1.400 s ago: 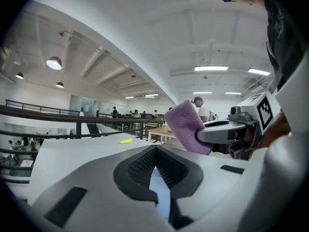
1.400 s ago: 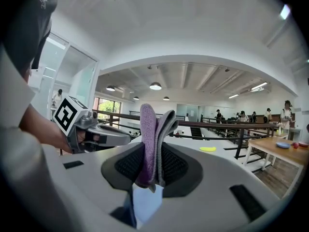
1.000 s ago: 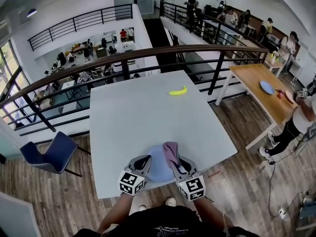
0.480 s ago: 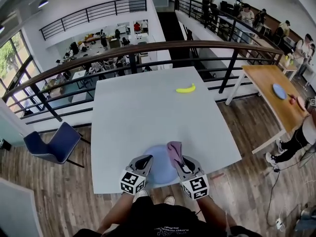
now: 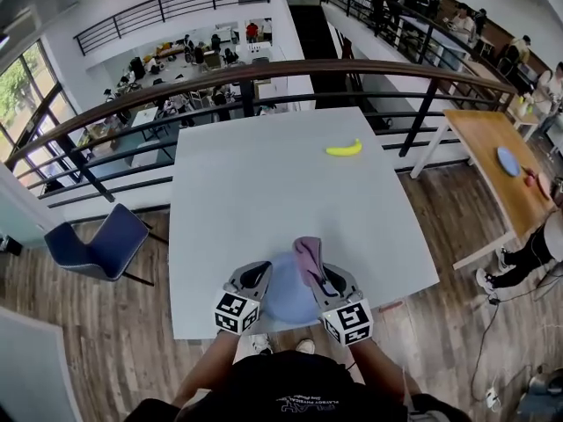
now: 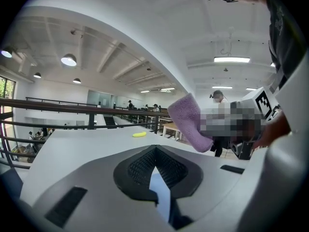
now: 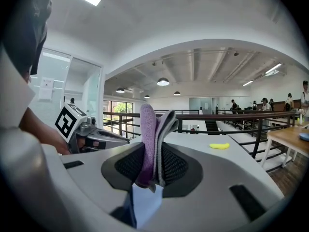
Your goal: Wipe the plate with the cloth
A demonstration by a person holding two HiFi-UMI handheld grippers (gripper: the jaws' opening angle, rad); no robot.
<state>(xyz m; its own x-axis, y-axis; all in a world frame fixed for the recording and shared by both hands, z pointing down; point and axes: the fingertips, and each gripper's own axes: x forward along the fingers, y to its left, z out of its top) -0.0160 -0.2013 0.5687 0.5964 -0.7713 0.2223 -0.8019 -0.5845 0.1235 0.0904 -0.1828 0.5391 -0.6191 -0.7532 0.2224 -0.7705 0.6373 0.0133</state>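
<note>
Left tongs point(image 5: 257, 275): clenched on the plate's left rim, with a sliver of pale blue pinched between the pads in the left gripper view; pointing away from the person, slightly downward.
Right tongs point(image 5: 318, 281): grasping the cloth by its lower end, pads pressed on both faces; just beside the plate's right edge and near the left tongs.
Plate point(image 5: 286, 295): pale blue and round, at the counter's near edge, between the two tongs; visible low under the jaws in the right gripper view point(image 7: 145, 202). Resting flat or lifted: cannot tell.
Cloth point(image 5: 306, 255): purple on one face, pale grey on the other; folded and standing upright out of the right tongs, upper end above the plate's far right part in the head view. Touching the plate or not: cannot tell.
Counter point(image 5: 264, 183): white, square, with its far edge against the railing.
Banana point(image 5: 344, 149): yellow, on the counter's far right part, well apart from the plate.
Railing point(image 5: 264, 70): dark bars under a brown handrail, just beyond the counter.
Chair point(image 5: 97, 244): blue, on the wooden floor left of the counter.
Person point(image 5: 290, 398): dark top, at the counter's near edge, a forearm behind each tongs.
</note>
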